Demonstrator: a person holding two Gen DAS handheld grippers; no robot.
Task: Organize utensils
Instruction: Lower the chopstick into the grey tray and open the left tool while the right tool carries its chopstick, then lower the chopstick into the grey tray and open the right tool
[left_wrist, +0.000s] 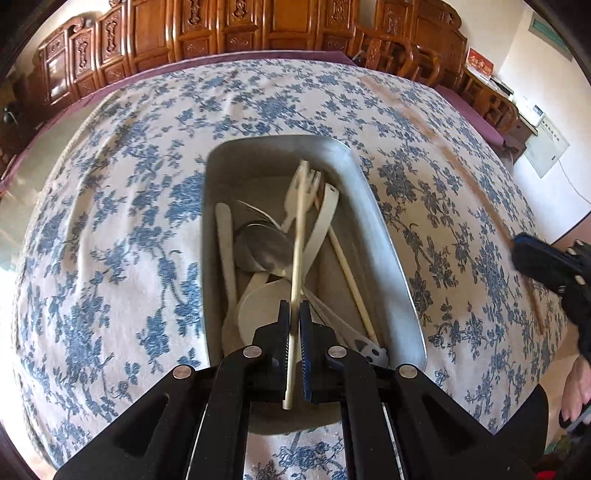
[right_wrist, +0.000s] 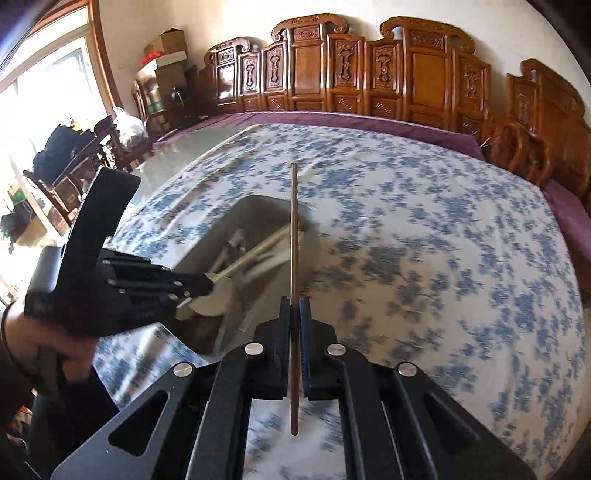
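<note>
we hold one stick in each hand. our left hand-held gripper (left_wrist: 294, 325) is clamped tight on a pale chopstick (left_wrist: 300, 236). the stick runs straight ahead between the two pads and points away from us, over the long metal tray (left_wrist: 388, 236). the tray sits on the counter (left_wrist: 110, 221), which has a blue flower cloth on it.

the tray is right under and in front of the left hand-held gripper. its long side goes the same way as the pale chopstick, so the stick already lines up with it. inside we see a white fork (left_wrist: 301, 192), a shiny metal spoon (left_wrist: 264, 247), another chopstick (left_wrist: 351, 280) and more white utensils all piled up.

our right hand-held gripper (right_wrist: 294, 317) is clamped on a dark chopstick (right_wrist: 294, 258) — it also points straight ahead. from the right wrist view the tray (right_wrist: 258, 210) lies ahead and to the left, and the left hand-held gripper (right_wrist: 177, 284) is reaching over it.

so the left hand is nearer. we think its stick goes down first, laid flat along the tray. the right hand needs to swing left to get over the tray — we think it should wait so the two don't bump.
</note>
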